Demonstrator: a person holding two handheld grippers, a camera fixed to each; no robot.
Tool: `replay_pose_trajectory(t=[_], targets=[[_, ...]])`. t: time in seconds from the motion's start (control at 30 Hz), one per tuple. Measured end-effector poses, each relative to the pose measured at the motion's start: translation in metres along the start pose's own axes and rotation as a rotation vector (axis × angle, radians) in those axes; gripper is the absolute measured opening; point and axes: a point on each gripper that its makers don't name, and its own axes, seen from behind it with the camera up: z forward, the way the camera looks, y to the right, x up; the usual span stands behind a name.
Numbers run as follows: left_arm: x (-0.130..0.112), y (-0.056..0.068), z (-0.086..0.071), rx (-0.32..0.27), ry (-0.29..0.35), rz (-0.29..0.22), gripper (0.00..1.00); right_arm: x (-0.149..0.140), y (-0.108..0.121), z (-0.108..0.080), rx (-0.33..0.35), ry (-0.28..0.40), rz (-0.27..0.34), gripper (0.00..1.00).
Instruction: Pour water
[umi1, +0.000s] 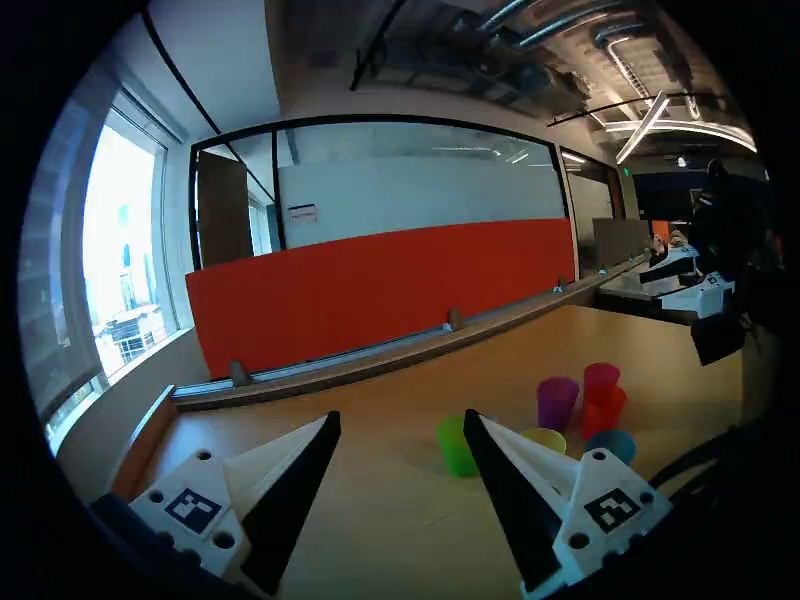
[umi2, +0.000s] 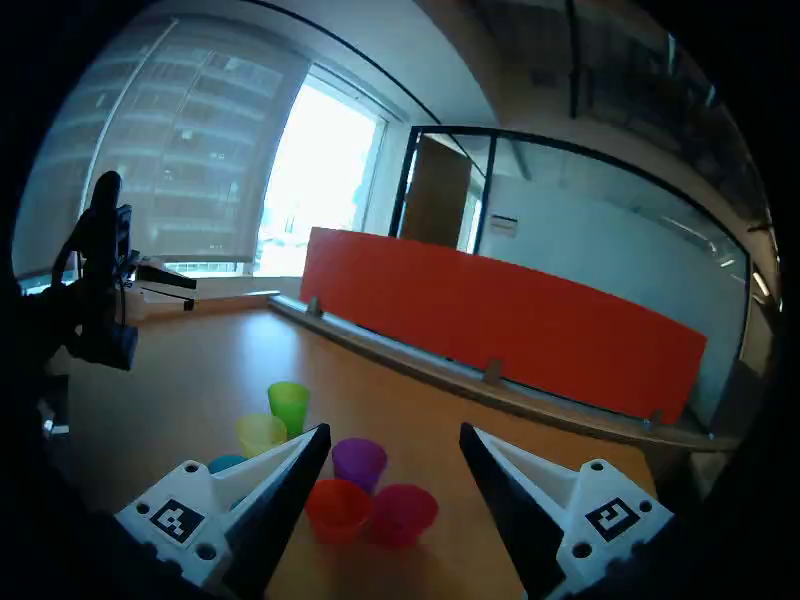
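Right gripper view: right claw apart, empty, above plastic cups at 6 o'clock, probably choosing one; left claw apart too.

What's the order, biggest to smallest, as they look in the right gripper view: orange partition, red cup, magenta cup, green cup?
1. orange partition
2. red cup and magenta cup, about alike
3. green cup, though it stands farther off, so real sizes may match

Bare tabletop lies open around the tight cluster of cups, while the orange divider walls off the desk's far edge behind them.
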Motion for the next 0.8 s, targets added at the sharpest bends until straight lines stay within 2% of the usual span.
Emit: replay_pose_trajectory(t=[0.2,0.5,0.8], targets=[[-0.004,0.004,0.006,-0.039,-0.034,0.005,0.91,-0.001,-0.008,0.003,0.054,-0.031,-0.051,1.0],[-0.004,0.012,0.014,-0.105,-0.077,0.007,0.92,-0.003,-0.023,0.009,0.13,-0.076,-0.183,1.0],[-0.001,0.023,0.023,-0.151,-0.114,0.062,0.92,-0.002,-0.032,0.016,0.169,-0.103,-0.26,1.0]])
